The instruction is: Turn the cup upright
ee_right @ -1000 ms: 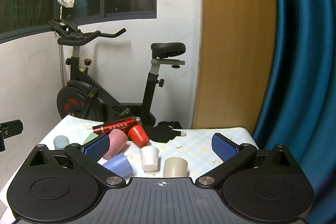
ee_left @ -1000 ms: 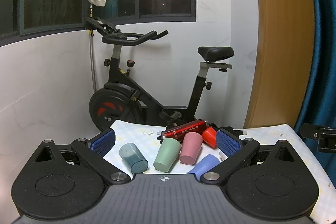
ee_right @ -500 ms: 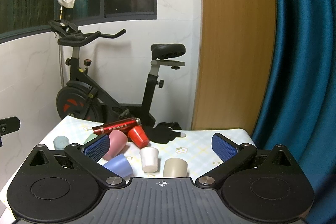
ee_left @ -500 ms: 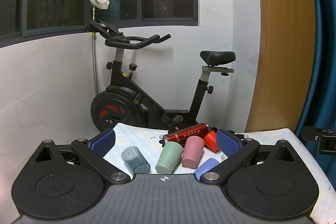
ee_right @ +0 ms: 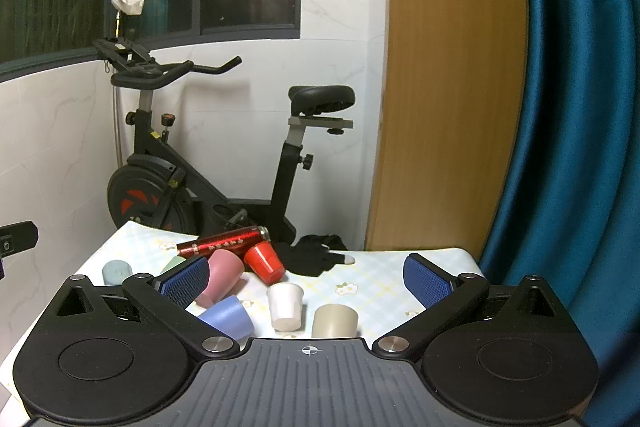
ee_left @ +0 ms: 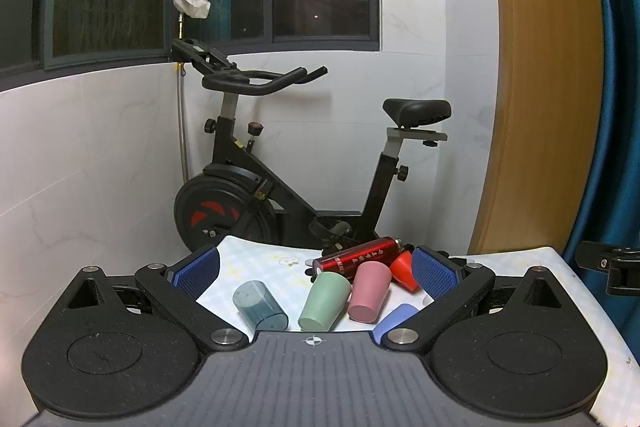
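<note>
Right tool point(ee_right: 308, 277) spread wide, cups on table point(ee_right: 380, 291), exercise bike point(ee_right: 192, 163)

Both views are fisheye cameras mounted behind each claw, looking forward along its two fingers, nearly level and slightly downward over the near edge of the table point(ee_left: 256, 259).

Left view: set at the table's left side, facing the bike point(ee_left: 288, 183) and the tiled wall. The cups lie close ahead between the fingers.

Right view: set further right, facing the same wall, with the curtain point(ee_right: 568, 107) filling its right side.

Shared field: bike point(ee_right: 208, 183), window, wooden panel, red bottle point(ee_left: 360, 257) point(ee_right: 222, 243) and the pink cup point(ee_left: 368, 293) point(ee_right: 222, 277). Each view catches part of the other claw's body at its edge.
</note>
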